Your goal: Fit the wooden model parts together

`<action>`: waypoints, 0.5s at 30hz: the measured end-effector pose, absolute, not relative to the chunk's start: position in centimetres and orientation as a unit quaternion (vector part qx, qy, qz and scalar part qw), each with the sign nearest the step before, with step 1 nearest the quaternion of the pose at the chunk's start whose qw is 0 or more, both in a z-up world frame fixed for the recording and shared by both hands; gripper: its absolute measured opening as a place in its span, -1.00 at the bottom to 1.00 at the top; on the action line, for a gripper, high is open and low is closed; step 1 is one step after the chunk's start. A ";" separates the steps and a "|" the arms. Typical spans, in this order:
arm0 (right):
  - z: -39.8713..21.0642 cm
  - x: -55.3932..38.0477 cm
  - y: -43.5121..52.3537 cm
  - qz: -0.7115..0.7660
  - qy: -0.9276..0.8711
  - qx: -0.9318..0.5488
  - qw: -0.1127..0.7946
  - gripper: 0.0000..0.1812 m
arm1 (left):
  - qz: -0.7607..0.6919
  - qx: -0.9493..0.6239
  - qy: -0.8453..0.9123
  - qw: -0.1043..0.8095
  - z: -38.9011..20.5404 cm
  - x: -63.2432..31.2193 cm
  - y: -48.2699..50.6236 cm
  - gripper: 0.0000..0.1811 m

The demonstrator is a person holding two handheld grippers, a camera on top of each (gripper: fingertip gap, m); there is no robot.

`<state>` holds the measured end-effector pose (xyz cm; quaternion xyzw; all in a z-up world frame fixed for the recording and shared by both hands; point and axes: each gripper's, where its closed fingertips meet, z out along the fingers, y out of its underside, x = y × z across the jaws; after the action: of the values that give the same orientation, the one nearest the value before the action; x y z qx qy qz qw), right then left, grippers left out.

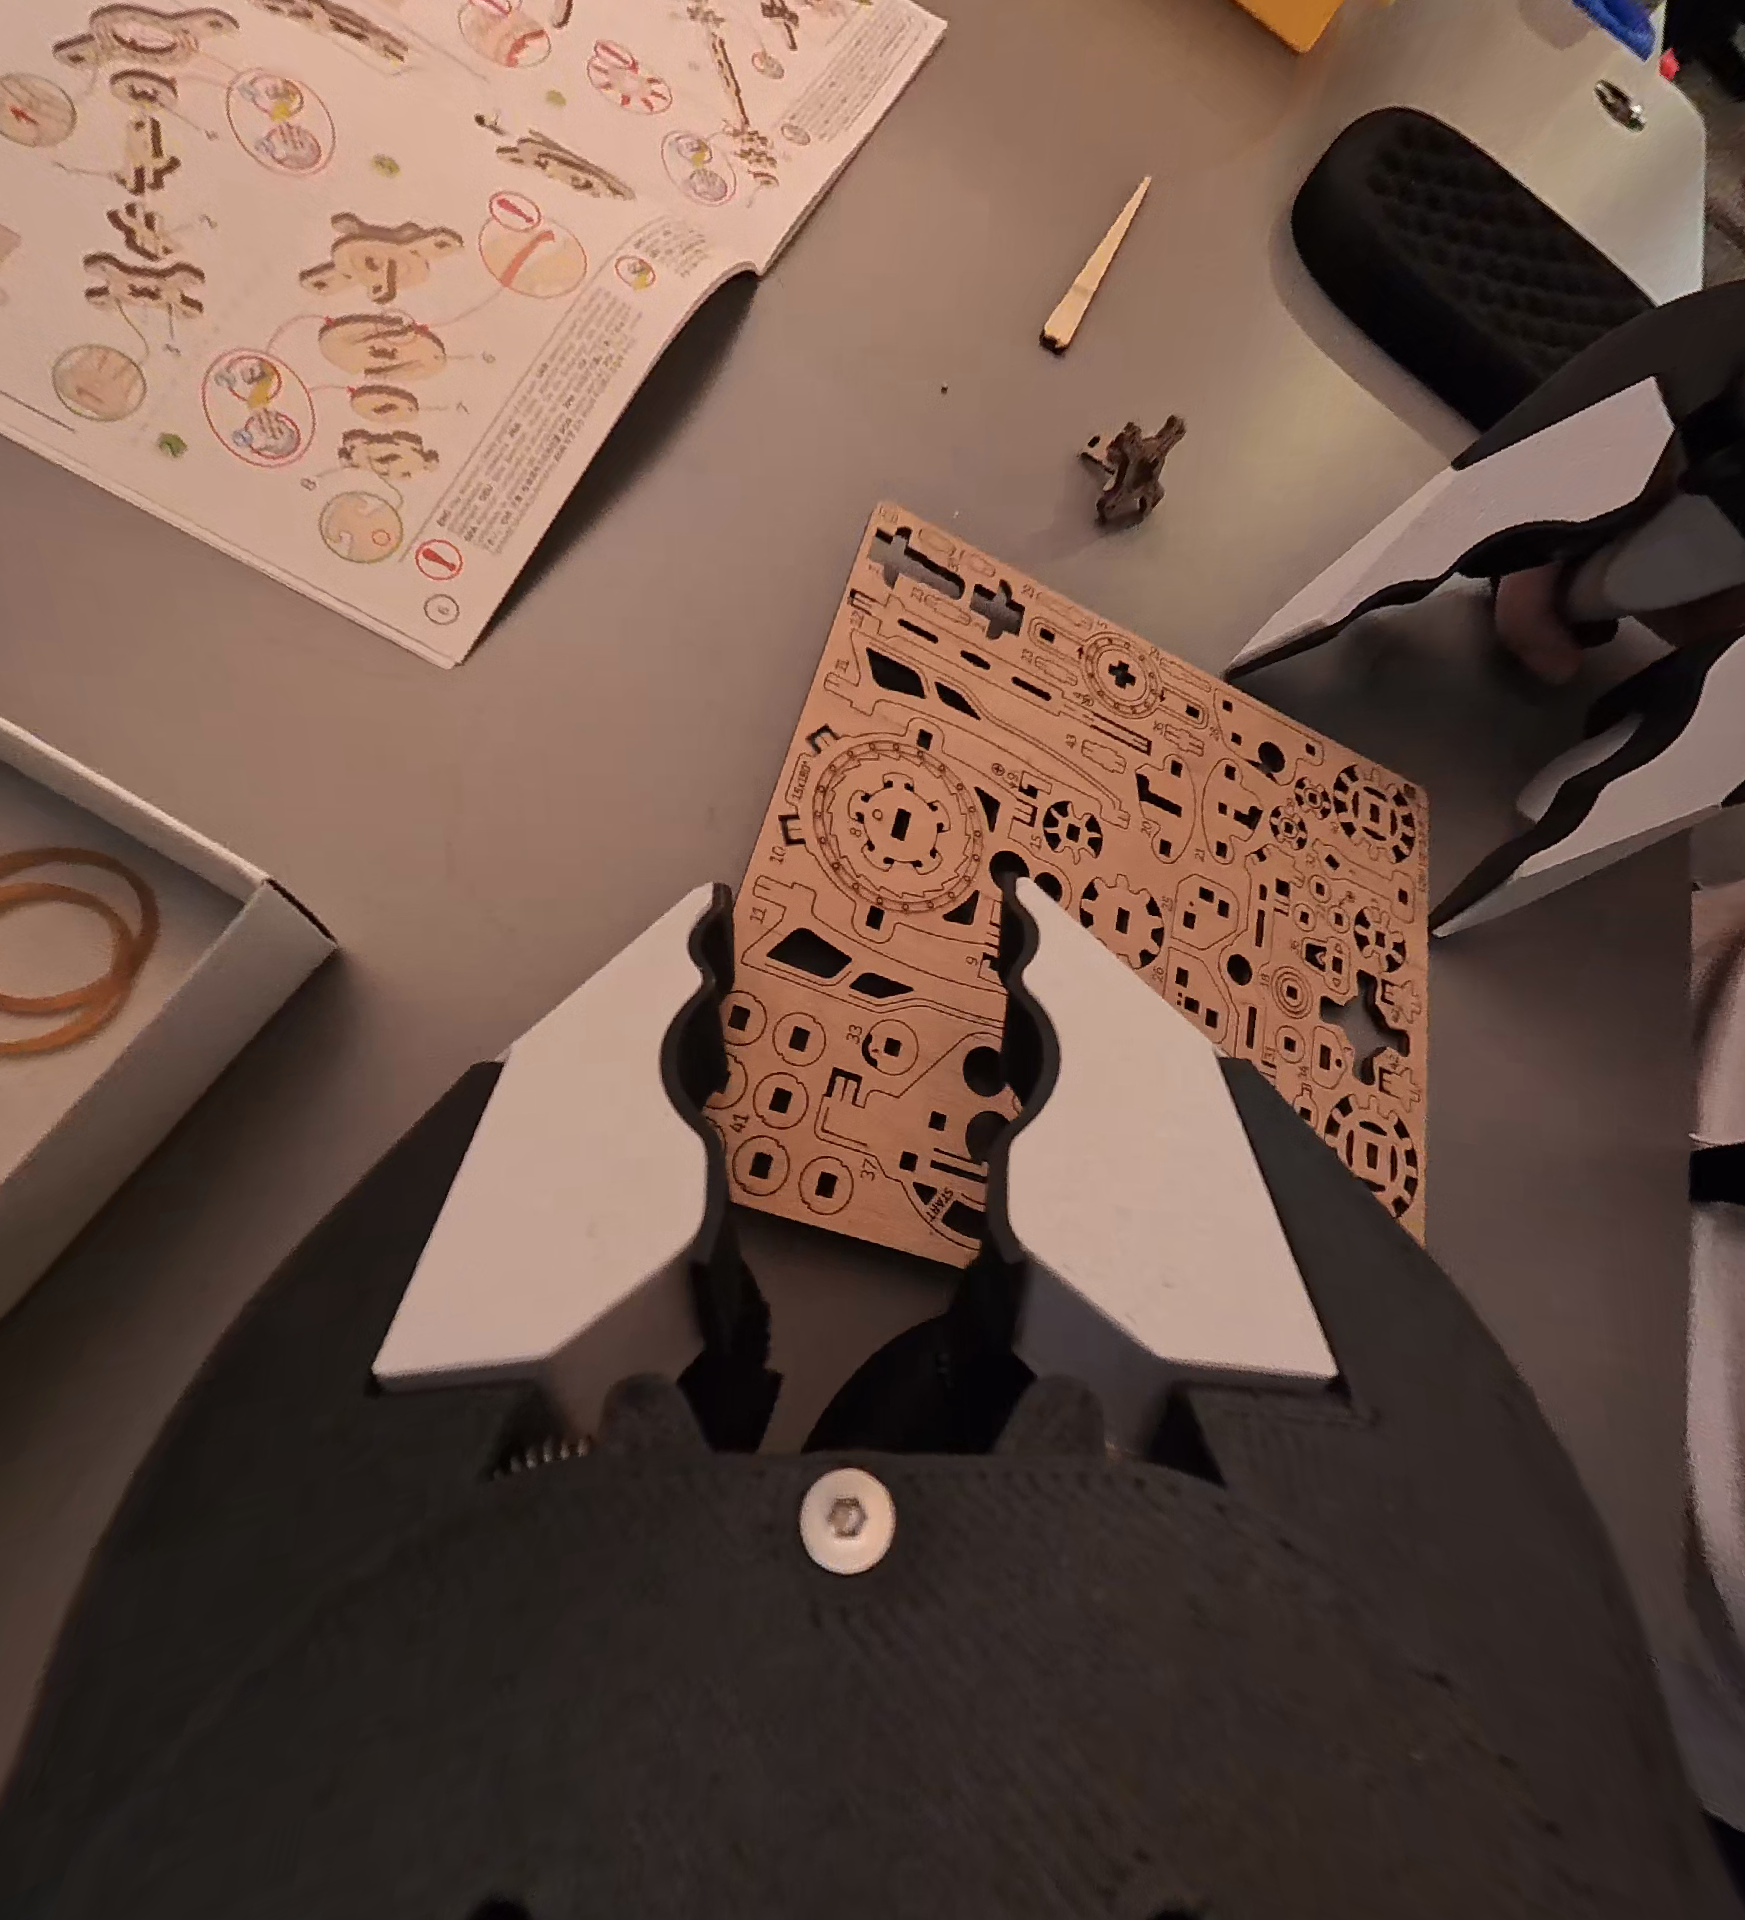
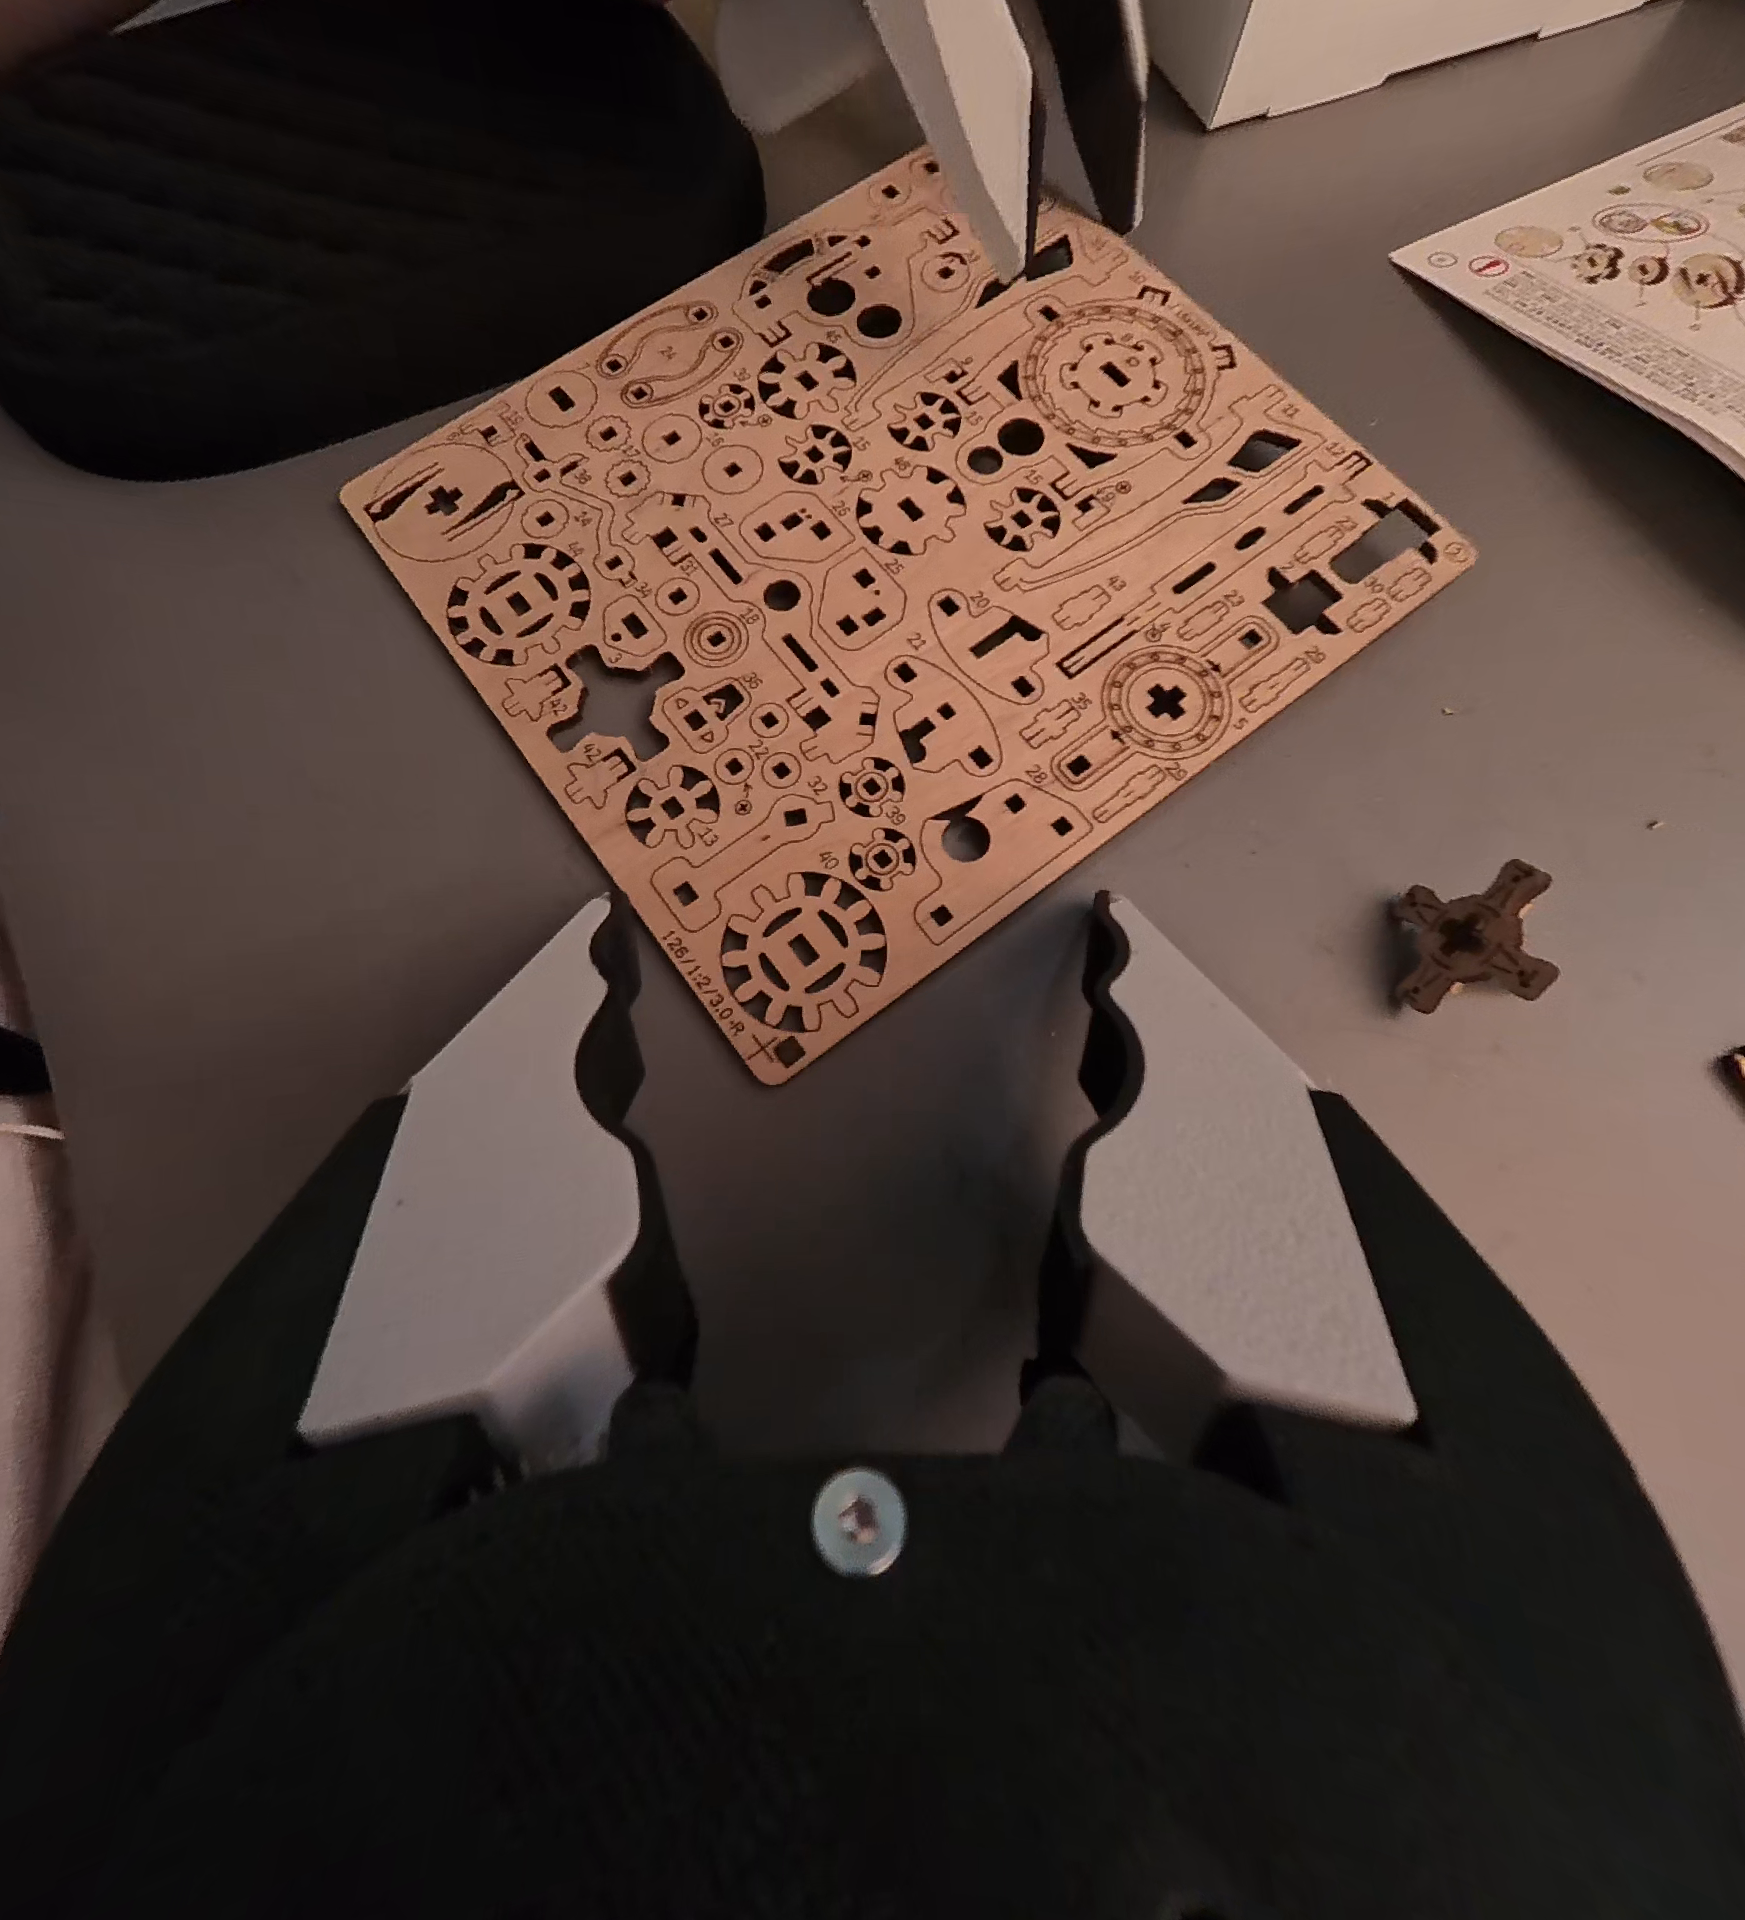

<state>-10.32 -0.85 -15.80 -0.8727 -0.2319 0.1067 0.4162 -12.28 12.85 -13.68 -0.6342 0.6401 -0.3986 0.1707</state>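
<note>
Tan rubber bands [image 1: 26, 945] lie in a white cardboard tray [image 1: 120, 1049] at far left, with the open white instruction booklet [image 1: 348, 260] beyond. Mid-table, the flat laser-cut plywood parts sheet [image 1: 1211, 831] rests on the grey tabletop [image 1: 535, 779]. The left gripper [image 1: 863, 904] hovers released, its tips over the sheet's edge; the right gripper [image 2: 852, 914] hangs released just short of it. Pressing one part free goes best, probably, with one tip pinning the surrounding sheet. Only the right wrist view shows the small dark cross-shaped wooden assembly [image 2: 1470, 951] clearly.
</note>
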 end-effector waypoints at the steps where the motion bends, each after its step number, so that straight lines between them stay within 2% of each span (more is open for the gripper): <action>1: -15.8 -10.3 -0.9 0.106 -0.231 -0.873 0.416 -0.06 | -0.400 -0.632 0.640 0.176 -13.5 -12.2 12.8 -0.45; 5: -15.7 -10.3 -0.9 0.103 -0.229 -0.873 0.418 -0.06 | -0.426 -0.626 0.627 0.183 -12.5 -11.8 12.5 -0.39; 15: -15.7 -10.5 -0.6 0.110 -0.224 -0.875 0.415 -0.05 | -0.459 -0.587 0.626 0.232 -9.8 -11.4 11.9 -0.42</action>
<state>-10.48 -0.59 -15.69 -0.8747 -0.2244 0.1098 0.4154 -11.39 11.89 -9.75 -0.5866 0.6257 -0.4588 0.2320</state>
